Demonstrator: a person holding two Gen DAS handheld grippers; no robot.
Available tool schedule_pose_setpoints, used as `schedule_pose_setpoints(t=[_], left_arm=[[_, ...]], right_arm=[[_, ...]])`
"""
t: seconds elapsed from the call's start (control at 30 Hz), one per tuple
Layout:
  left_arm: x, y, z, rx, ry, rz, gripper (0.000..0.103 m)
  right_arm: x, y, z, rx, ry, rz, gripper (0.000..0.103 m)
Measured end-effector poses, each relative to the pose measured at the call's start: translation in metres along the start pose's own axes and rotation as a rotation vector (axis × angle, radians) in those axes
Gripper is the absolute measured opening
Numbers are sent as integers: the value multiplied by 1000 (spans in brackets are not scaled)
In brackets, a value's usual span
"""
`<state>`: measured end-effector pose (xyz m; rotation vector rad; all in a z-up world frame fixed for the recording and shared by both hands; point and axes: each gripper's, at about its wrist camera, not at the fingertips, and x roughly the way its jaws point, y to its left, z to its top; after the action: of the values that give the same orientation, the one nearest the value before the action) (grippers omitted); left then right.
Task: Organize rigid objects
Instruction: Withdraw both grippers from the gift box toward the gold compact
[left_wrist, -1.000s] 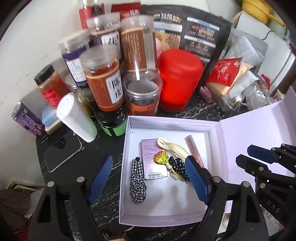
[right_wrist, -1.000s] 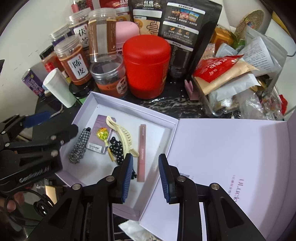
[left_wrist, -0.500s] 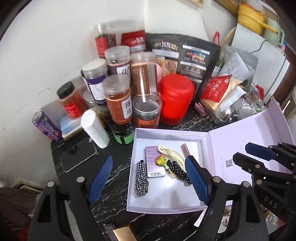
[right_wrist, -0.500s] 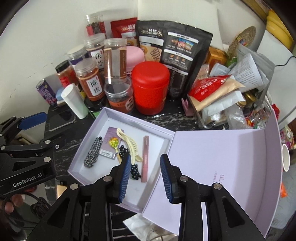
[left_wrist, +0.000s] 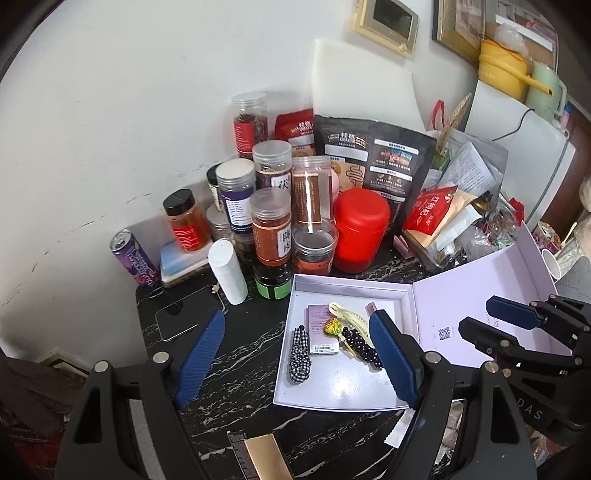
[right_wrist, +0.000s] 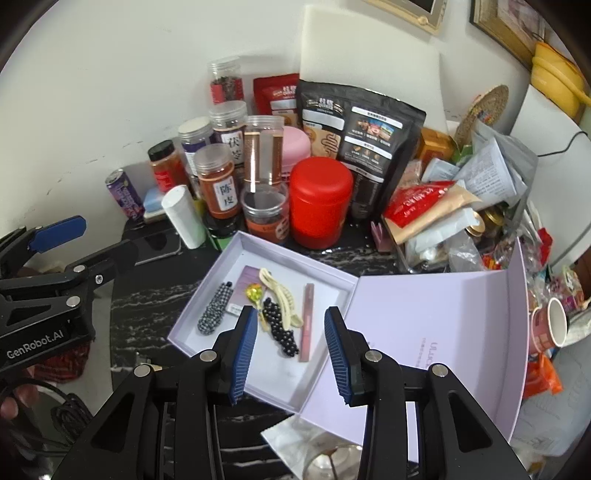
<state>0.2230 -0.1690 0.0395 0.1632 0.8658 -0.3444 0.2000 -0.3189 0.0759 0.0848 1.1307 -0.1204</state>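
Observation:
An open lilac box (left_wrist: 347, 291) lies on the black marbled table, its lid (right_wrist: 436, 314) folded out to the right. Inside lie a checked hair tie (left_wrist: 299, 354), a purple card (left_wrist: 321, 328), a yellow lollipop (right_wrist: 255, 291), a cream claw clip (right_wrist: 280, 295), a black dotted clip (right_wrist: 280, 328) and a pink tube (right_wrist: 307, 321). My left gripper (left_wrist: 301, 317) hangs open high above the box's left side, empty. My right gripper (right_wrist: 291, 314) hovers above the box's near edge, its jaws opening, with nothing between them.
Behind the box stand several spice jars, a red canister (left_wrist: 360, 229), a black pouch (right_wrist: 358, 122) and a white bottle (left_wrist: 227, 269). A phone (left_wrist: 184, 317) and a purple can (left_wrist: 135, 262) lie left. Packets and a paper cup (right_wrist: 550, 328) crowd the right.
Both grippers have risen away from the box, so more of the table and wall shows. The right gripper's jaws have spread wider. The box's contents have not moved.

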Motion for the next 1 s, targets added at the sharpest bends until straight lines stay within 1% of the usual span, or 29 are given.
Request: schedule_pose_setpoints(t=[0.17,0.43,0.5,0.53,0.57,1.0], left_arm=[[-24,9,-7,-28,-29,17,81],[-54,21,-26,-58,-46,57,81],[-62,25,-33,-69,-55,69,81],[-65,26,-35,-73,-58,74,81],[-69,28,-38,-77,-60,79,81],[-103,56,-87,-139,-52,166,81]], right_arm=[[-18,9,-3,-17,-26,16,40],[-41,30,-16,-56,-53,51,40],[-45,35,-20,-66,-56,60,44],[-47,38,-23,-71,-60,66,48],[-50,42,-25,-77,-66,72,49],[-61,82,-55,-155,-53,160,49]])
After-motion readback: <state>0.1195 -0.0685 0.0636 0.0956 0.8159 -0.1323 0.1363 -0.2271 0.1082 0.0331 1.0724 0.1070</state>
